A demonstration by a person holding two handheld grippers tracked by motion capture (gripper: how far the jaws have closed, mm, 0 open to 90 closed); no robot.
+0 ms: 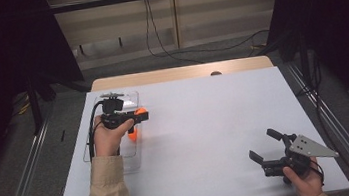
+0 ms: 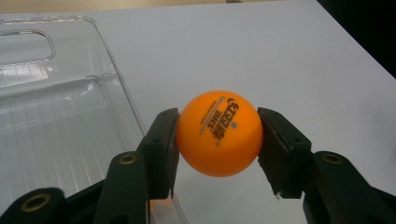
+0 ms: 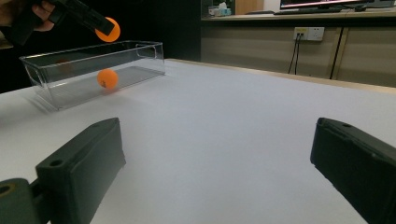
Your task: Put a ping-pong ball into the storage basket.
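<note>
Sitting between left claw [image 2: 218,140] pads, orange ball [image 2: 219,133] — clamped

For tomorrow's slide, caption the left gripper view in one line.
Left gripper pinching an orange ball beside a clear plastic bin.

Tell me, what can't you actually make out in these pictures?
- High view: the held orange ball is largely covered by the left gripper.
- Left gripper view: the clear box is cut off by the left and bottom edges.
- Right gripper view: whether the second ball lies inside the box or beside it; the clear walls leave that unsettled.
- Left gripper view: the ball's smaller print is too small to read.
</note>
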